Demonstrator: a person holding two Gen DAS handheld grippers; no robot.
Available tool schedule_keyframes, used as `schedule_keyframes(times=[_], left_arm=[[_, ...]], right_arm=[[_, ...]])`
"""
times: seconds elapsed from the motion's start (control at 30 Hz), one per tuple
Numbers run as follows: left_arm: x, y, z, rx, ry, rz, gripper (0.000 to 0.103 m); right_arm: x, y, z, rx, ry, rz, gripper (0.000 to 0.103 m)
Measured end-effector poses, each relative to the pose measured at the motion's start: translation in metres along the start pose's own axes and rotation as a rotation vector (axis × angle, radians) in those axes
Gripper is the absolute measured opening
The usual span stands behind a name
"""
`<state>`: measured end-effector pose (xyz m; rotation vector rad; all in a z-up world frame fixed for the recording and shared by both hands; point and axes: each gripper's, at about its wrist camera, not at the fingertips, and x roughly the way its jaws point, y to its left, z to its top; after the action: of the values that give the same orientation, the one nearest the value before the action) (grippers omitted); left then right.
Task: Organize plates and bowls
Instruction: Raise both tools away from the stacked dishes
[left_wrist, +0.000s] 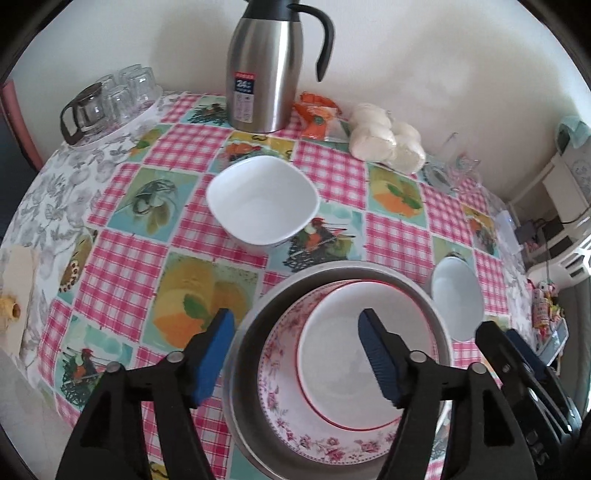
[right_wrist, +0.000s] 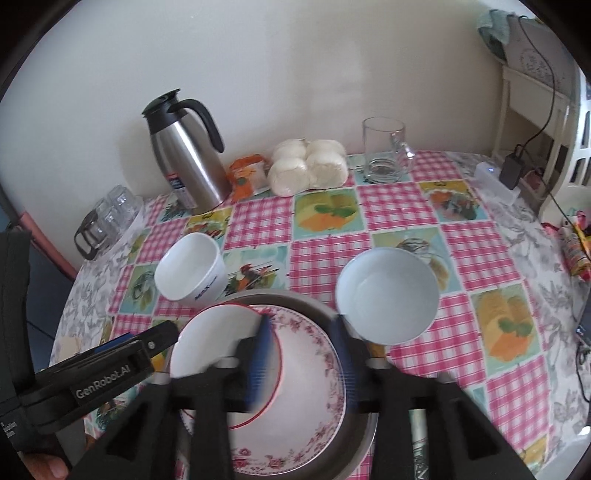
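Stacking looks partly done, judging by how the dishes lie. Near the front edge of the table (left_wrist: 122, 258) sits a metal tray (left_wrist: 243, 369), and on it rests a floral plate (left_wrist: 280, 413) with a smaller red-rimmed plate (left_wrist: 343, 369) lying inside it, pushed toward the tray's far right side rather than centred. So the plates appear gathered into one pile.

Two bowls are still loose on the checked cloth. A white squarish bowl (left_wrist: 262, 199) stands toward the middle of the table, apart from the tray's far rim. A round pale bowl (right_wrist: 388, 295) stands just beside the tray's right rim; whether it touches the rim I cannot tell. My reading is that both bowls still need to be brought together, perhaps nested or set onto the pile.

The left gripper (left_wrist: 295, 354) hangs over the tray with its jaws wide apart, one blue pad outside the tray's left rim and the other above the red-rimmed plate, holding nothing. The right gripper (right_wrist: 303, 362) is over the same pile near the round bowl; it is smeared by motion blur, yet its jaws read as apart and empty.

Along the back edge stand a steel thermos jug (left_wrist: 266, 74), a bag of white buns (left_wrist: 384, 136) and a glass mug (right_wrist: 384, 151). In the back left corner sit small glasses (left_wrist: 125, 92) and a glass pot; none of these seem part of the sorting.
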<state>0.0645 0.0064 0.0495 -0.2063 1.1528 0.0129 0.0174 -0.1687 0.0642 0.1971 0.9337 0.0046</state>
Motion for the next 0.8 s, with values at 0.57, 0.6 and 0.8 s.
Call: schedule_keyframes(times=[0.57, 0.6, 0.8], left_arm=[[0.005, 0.025, 0.001, -0.088, -0.047, 0.140, 0.092], [0.005, 0.025, 0.001, -0.088, -0.051, 0.146, 0.093], [-0.002, 0.022, 0.001, -0.071, -0.114, 0.180, 0.099]], right_arm=[[0.011, 0.009, -0.004, -0.073, 0.043, -0.009, 0.102], [0.012, 0.009, -0.004, -0.073, 0.045, -0.009, 0.103], [0.010, 0.008, -0.002, -0.078, 0.031, 0.005, 0.103]])
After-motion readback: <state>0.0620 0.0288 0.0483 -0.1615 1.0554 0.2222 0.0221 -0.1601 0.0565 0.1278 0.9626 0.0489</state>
